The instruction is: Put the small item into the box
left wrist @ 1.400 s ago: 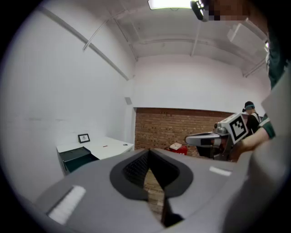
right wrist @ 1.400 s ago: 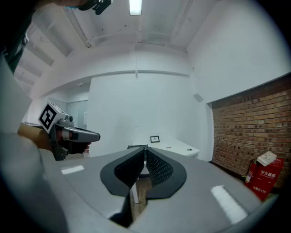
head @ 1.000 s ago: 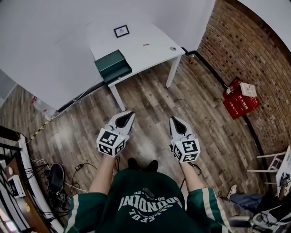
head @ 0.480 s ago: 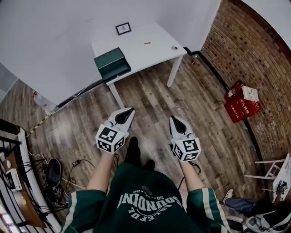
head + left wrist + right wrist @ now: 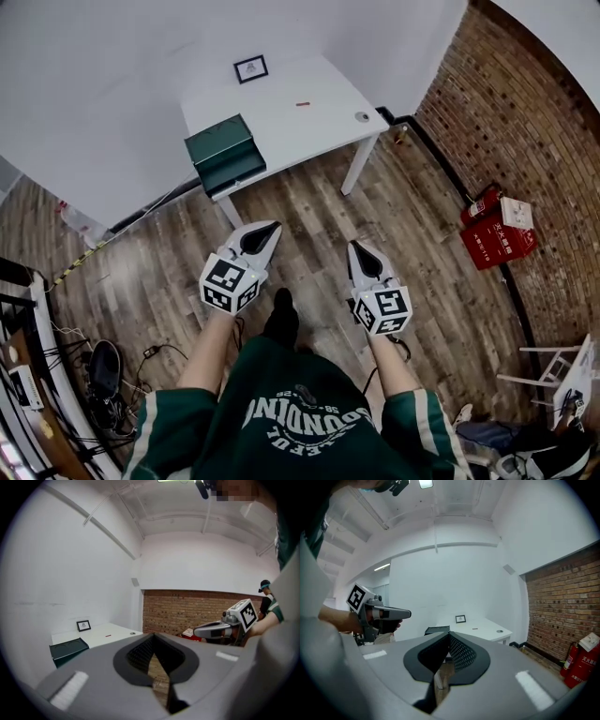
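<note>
The dark green box (image 5: 222, 155) stands with its lid down on the left end of a white table (image 5: 319, 122); it also shows in the left gripper view as the box (image 5: 68, 649). A small red item (image 5: 302, 104) lies mid-table, and a small round item (image 5: 362, 116) lies near the right corner. My left gripper (image 5: 271, 228) and right gripper (image 5: 356, 247) are held side by side over the wooden floor, well short of the table. Both point toward the table. Each gripper's jaws meet at the tip with nothing between them.
A small framed picture (image 5: 250, 67) stands at the table's back edge against the white wall. Red boxes (image 5: 497, 220) sit by the brick wall on the right. Cables and gear (image 5: 103, 375) lie on the floor at the left, and a white chair (image 5: 562, 370) stands at the lower right.
The person has stepped forward, one foot now ahead. Both grippers travelled with the body toward the table, which sits closer and lower in the head view. Jaws unchanged.
</note>
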A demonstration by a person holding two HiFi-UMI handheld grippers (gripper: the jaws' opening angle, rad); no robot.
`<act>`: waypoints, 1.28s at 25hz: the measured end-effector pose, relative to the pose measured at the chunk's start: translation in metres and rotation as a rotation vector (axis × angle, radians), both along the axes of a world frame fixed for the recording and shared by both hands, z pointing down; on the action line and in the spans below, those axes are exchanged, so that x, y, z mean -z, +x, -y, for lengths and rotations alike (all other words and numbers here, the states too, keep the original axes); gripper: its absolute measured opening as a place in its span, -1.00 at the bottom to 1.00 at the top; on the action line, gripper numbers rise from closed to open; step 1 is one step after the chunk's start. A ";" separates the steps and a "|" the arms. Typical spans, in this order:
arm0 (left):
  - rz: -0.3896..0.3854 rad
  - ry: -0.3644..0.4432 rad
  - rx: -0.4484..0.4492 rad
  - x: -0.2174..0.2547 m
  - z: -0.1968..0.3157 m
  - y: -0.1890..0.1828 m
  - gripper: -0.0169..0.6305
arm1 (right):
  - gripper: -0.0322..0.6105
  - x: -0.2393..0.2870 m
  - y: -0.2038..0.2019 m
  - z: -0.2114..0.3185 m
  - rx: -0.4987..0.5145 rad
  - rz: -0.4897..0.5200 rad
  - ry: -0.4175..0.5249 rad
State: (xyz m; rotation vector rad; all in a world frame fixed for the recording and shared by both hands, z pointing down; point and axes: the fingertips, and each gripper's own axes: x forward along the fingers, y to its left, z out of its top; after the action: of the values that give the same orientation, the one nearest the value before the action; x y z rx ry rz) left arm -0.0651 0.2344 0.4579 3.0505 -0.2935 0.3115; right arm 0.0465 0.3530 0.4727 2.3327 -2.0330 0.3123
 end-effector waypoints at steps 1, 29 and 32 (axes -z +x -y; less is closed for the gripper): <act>0.001 0.002 -0.003 0.001 0.012 0.008 -0.79 | -0.89 0.000 0.007 0.012 0.002 0.001 -0.002; 0.046 -0.038 0.087 -0.027 0.271 0.119 -0.79 | -0.89 -0.020 0.117 0.320 0.155 0.048 -0.036; 0.050 -0.044 0.162 -0.029 0.298 0.132 -0.78 | -0.89 -0.026 0.134 0.359 0.242 0.057 -0.046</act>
State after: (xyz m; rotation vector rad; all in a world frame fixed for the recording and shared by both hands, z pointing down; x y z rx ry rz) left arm 0.0665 -0.0636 0.4870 2.9549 -0.5256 0.3790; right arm 0.1806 -0.0058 0.4987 2.0451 -2.2776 0.4147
